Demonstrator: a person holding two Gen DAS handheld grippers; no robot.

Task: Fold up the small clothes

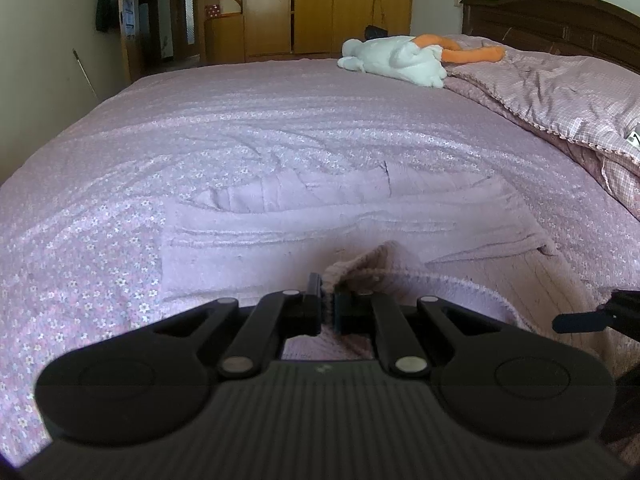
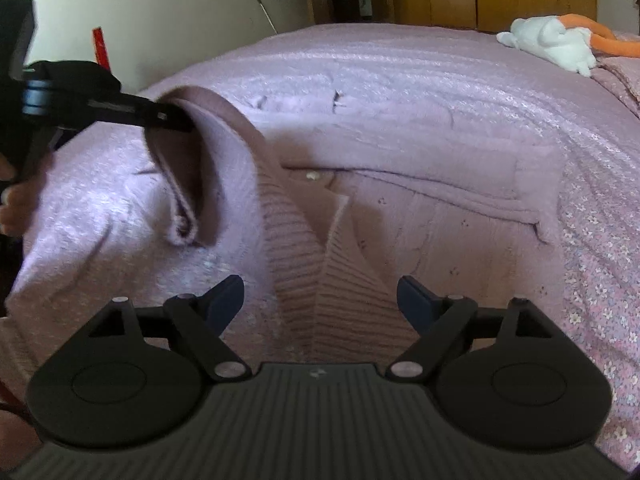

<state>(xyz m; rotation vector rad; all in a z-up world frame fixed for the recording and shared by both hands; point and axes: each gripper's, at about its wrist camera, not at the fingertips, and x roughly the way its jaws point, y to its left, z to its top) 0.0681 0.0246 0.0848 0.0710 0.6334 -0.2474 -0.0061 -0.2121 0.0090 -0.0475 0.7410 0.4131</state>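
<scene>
I have the left gripper (image 1: 328,304) clamped on a bunched edge of the pink cardigan (image 2: 420,216), holding that part lifted above the bed (image 1: 280,120); the rest of the cardigan lies spread on the bed in front of me. The right gripper (image 2: 320,300) hangs with its jaws wide apart, just over the cardigan's ribbed band (image 2: 304,280), gripping nothing.

My worry is the lifted part. The pinch looks narrow, on a thick knit roll, so a quick pull could slide the fabric out and drop it in a heap on the cardigan. With only one side held, carrying it over may drag the whole cardigan across the bed, since nothing pins it. The right jaws could also catch the bed cover under the cardigan if I close too low. The plush toy (image 1: 396,60) lies well beyond the cardigan, no trouble.
</scene>
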